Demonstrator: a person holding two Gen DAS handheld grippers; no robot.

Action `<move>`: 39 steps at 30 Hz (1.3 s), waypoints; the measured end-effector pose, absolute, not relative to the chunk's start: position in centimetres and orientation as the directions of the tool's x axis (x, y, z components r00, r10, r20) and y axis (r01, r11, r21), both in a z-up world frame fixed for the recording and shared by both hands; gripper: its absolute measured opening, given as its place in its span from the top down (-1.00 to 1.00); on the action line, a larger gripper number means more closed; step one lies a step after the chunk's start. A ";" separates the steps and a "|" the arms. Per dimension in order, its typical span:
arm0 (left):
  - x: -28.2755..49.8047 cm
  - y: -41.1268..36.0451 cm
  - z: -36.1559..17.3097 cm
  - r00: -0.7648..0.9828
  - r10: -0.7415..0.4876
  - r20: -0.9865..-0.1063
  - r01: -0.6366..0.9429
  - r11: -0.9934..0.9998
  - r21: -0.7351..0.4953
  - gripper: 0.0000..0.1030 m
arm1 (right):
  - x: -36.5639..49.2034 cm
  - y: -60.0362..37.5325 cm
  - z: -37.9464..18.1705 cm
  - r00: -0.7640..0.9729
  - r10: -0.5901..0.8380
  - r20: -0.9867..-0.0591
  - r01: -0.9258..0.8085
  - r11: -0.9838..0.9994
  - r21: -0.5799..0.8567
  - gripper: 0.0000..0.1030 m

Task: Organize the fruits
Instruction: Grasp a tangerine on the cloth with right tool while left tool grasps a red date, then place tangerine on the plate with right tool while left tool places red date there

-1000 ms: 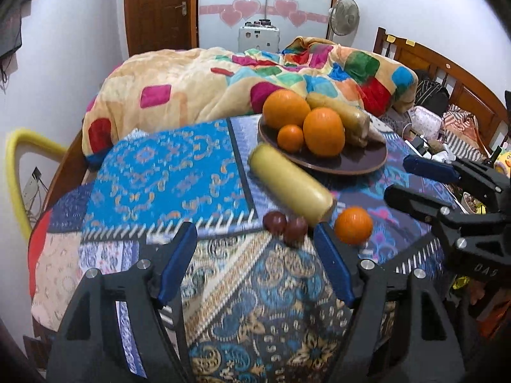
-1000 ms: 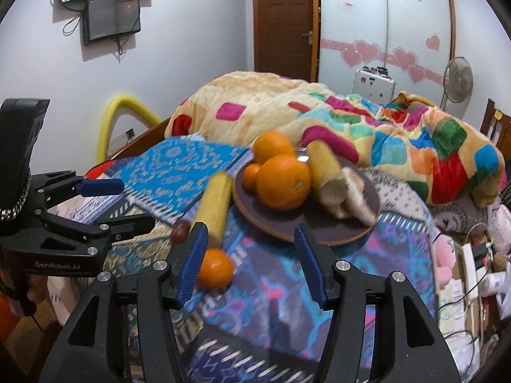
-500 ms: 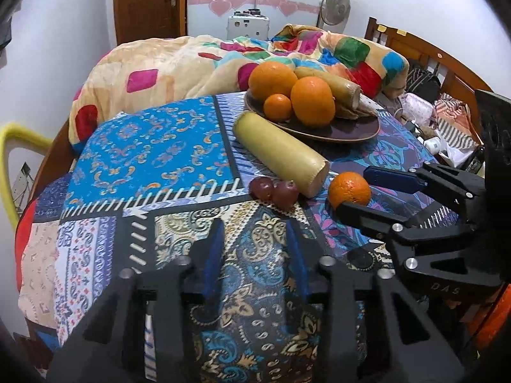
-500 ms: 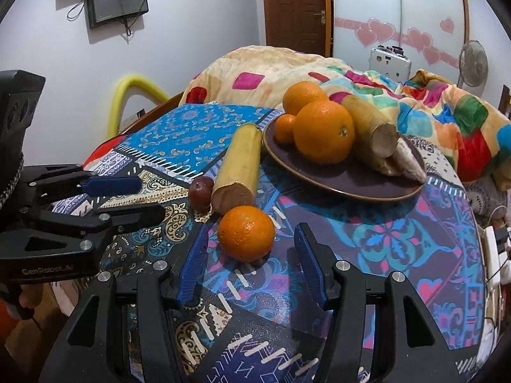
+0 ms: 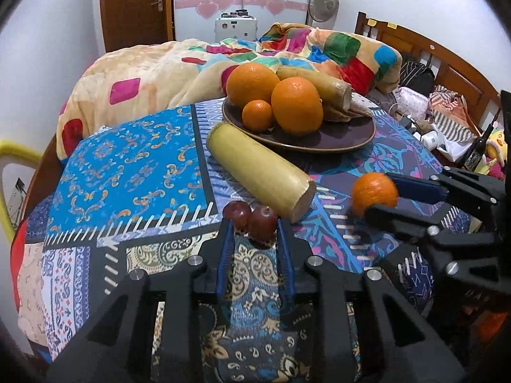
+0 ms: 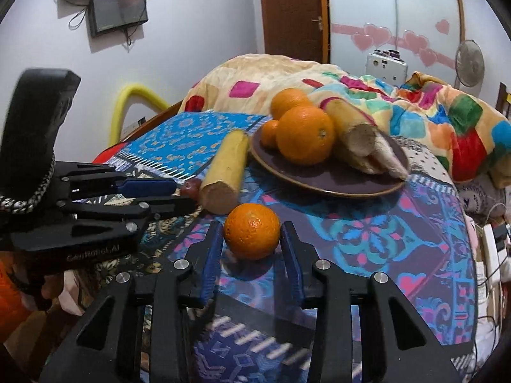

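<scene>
On the patterned tablecloth two small dark red fruits (image 5: 252,218) lie side by side, right at the tips of my left gripper (image 5: 254,226), whose jaws stand narrow around them without clearly pressing. A small orange (image 6: 251,231) sits between the fingers of my right gripper (image 6: 252,233), which closely flank it; it also shows in the left wrist view (image 5: 374,193). A yellow cylindrical fruit (image 5: 260,169) lies beside them. A dark plate (image 5: 351,135) holds two big oranges (image 5: 297,105), a small orange (image 5: 257,115) and tan root-like pieces (image 5: 325,87).
The table's round edge drops off in front and to the right. A bed with a colourful blanket (image 5: 179,70) lies behind the table. Clutter (image 5: 447,127) sits to the right by a wooden headboard (image 5: 431,54). A yellow hoop (image 6: 137,95) stands by the left wall.
Both grippers moved forward and narrowed. The left one closed in from wide open onto the two red fruits. The right one advanced until the small orange sits between its fingers.
</scene>
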State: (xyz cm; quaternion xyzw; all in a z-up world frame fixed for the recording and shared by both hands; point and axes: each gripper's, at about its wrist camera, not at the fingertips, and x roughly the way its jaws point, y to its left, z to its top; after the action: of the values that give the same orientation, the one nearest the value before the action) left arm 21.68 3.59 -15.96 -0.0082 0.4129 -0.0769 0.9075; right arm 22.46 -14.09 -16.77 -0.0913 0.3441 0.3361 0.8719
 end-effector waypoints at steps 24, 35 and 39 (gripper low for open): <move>20.8 4.0 -13.6 0.701 -0.130 -0.701 0.138 0.989 -0.045 0.72 | 24.7 -17.6 -15.9 0.591 0.497 -0.635 -0.570 0.815 0.107 0.34; 23.4 3.8 -11.5 0.730 -0.159 -0.665 0.145 0.986 -0.077 0.72 | 26.4 -17.4 -14.5 0.627 0.464 -0.625 -0.557 0.829 0.056 0.34; 25.1 3.3 -11.6 0.725 -0.172 -0.667 0.155 0.984 -0.085 0.72 | 27.4 -16.8 -14.6 0.631 0.446 -0.635 -0.559 0.828 0.026 0.34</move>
State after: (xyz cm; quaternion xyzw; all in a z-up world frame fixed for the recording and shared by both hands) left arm 25.12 3.32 -11.58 -0.0117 0.3605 -0.0878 0.9285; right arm 27.37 -16.83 -14.58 -0.0872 0.3264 0.2796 0.8987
